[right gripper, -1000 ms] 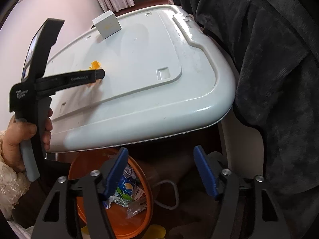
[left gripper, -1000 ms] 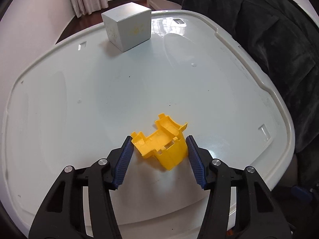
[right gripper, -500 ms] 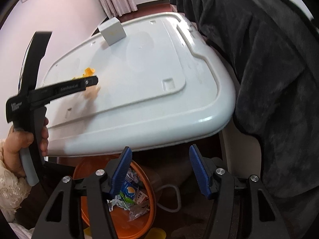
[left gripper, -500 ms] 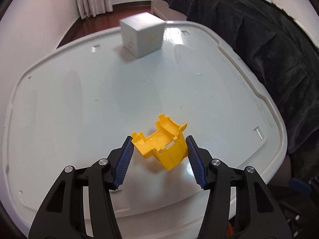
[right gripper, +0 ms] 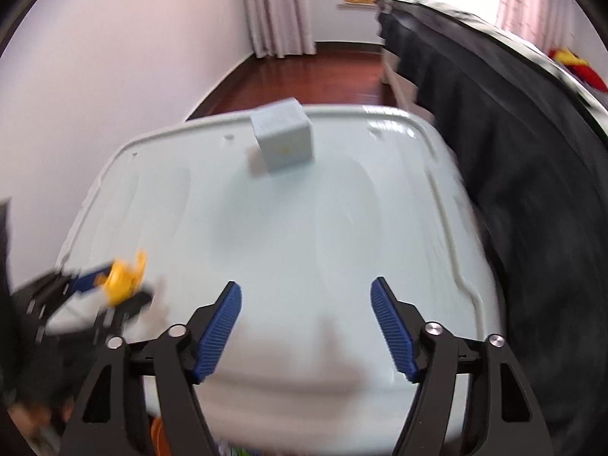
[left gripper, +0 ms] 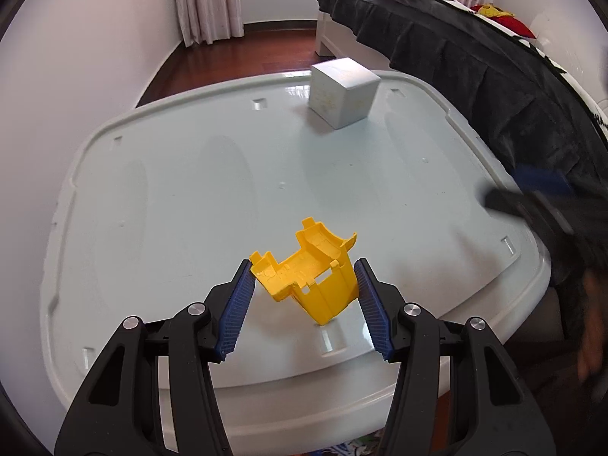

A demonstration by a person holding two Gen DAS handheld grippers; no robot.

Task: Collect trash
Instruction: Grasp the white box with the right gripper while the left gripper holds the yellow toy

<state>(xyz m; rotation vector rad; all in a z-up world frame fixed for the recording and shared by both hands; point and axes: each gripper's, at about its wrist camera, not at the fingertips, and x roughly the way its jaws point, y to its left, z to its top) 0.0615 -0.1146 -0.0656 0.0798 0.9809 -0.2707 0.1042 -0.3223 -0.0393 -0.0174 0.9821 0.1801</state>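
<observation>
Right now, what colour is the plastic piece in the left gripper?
Bright yellow. The plastic piece shows best in the left wrist view.

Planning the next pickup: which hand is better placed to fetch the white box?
Right. The right gripper is empty, its jaws opening and facing the white box; the left gripper is occupied by the yellow plastic piece.

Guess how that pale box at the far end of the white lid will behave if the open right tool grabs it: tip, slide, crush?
The pale box looks like thin card, so probably light and crushable under a hard squeeze. It sits flat and squat, so tipping seems unlikely. The white lid looks glossy, so a nudge would likely slide it.
</observation>
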